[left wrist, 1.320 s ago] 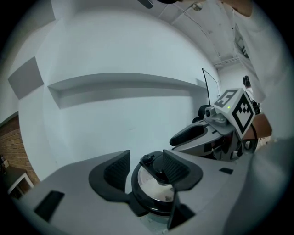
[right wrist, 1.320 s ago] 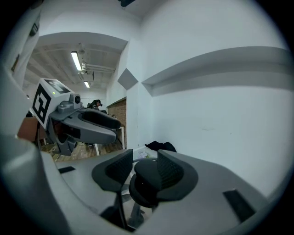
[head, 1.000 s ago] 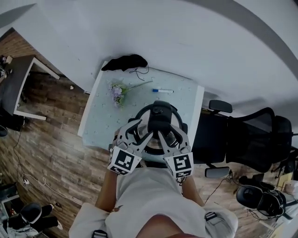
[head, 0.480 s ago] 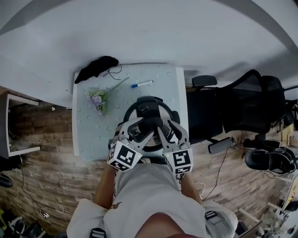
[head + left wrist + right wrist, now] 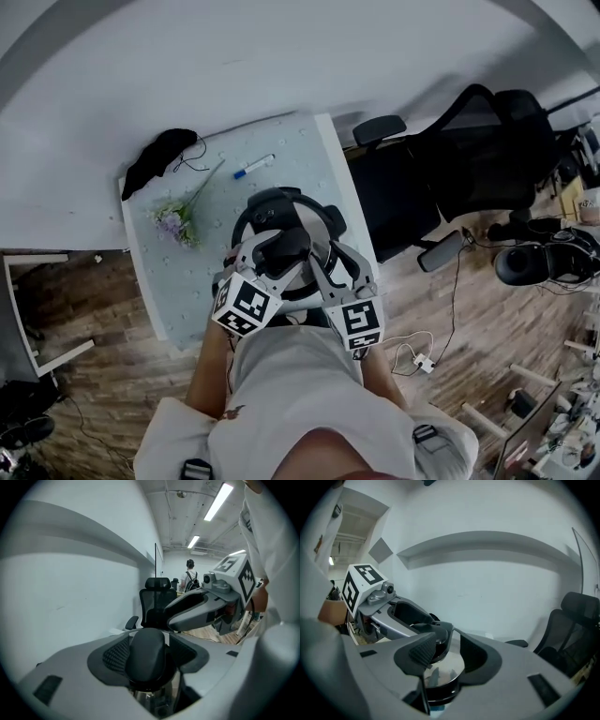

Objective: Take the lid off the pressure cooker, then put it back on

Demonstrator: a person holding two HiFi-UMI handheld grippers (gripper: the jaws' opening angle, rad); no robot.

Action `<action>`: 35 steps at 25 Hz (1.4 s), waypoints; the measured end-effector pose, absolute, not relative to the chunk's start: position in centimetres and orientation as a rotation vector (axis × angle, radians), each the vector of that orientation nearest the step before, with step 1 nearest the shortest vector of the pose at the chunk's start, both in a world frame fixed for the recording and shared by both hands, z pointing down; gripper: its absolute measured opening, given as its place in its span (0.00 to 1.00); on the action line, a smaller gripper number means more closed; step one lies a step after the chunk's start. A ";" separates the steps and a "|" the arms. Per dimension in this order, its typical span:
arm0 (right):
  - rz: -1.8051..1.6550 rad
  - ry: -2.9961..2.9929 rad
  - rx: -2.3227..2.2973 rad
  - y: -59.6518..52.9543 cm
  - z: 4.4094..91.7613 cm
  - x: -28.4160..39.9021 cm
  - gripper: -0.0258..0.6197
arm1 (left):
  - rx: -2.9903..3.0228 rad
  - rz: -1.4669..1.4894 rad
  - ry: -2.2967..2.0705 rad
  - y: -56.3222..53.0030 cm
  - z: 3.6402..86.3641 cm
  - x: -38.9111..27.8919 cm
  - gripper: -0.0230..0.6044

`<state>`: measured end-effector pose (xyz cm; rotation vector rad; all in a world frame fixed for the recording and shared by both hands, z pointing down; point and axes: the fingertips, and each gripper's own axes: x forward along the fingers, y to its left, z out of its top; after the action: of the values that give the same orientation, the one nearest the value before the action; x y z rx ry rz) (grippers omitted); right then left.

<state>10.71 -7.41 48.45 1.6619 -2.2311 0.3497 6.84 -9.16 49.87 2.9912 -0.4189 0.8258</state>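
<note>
The pressure cooker [image 5: 314, 217] stands on the pale table [image 5: 178, 281], just left of the middle of the head view and near the table's lower right edge. Its shiny lid [image 5: 440, 670] sits on top of the pot, with the black handle [image 5: 147, 656] running across it.

The left gripper [image 5: 149, 644] reaches over the cooker from the lower left. Its jaws stand apart and have just been opening. The black handle lies between them, with a ribbed pad on each side of it, and no firm clamp shows. The right gripper [image 5: 443, 656] comes in from the lower right, just beside the left one. Its jaws are also apart, and the bright top of the lid and the end of the handle show in the gap. Its left pad [image 5: 423, 652] is close to the handle, but whether it touches cannot be told.

In the head view's upper left, a bunch of flowers [image 5: 173, 223] lies on the table, a pen [image 5: 253, 166] lies above the cooker, and a black cloth [image 5: 157, 157] sits at the far corner. A black office chair [image 5: 412, 187] stands to the right of the table.
</note>
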 end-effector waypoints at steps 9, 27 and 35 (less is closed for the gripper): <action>0.381 -2.178 1.733 -7.3 49.0 10.4 0.29 | 2.944 0.887 -0.285 -9.9 51.2 7.2 0.50; 0.405 -2.099 1.784 -7.7 49.4 10.5 0.29 | 2.919 1.036 -0.105 -9.6 53.7 8.0 0.48; 0.408 -2.085 1.781 -7.8 49.4 10.4 0.29 | 2.936 1.063 0.003 -9.4 53.6 8.0 0.47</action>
<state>10.36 -7.81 49.36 1.7814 -2.0847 0.4082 8.01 -9.42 53.59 2.9364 0.0029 1.0633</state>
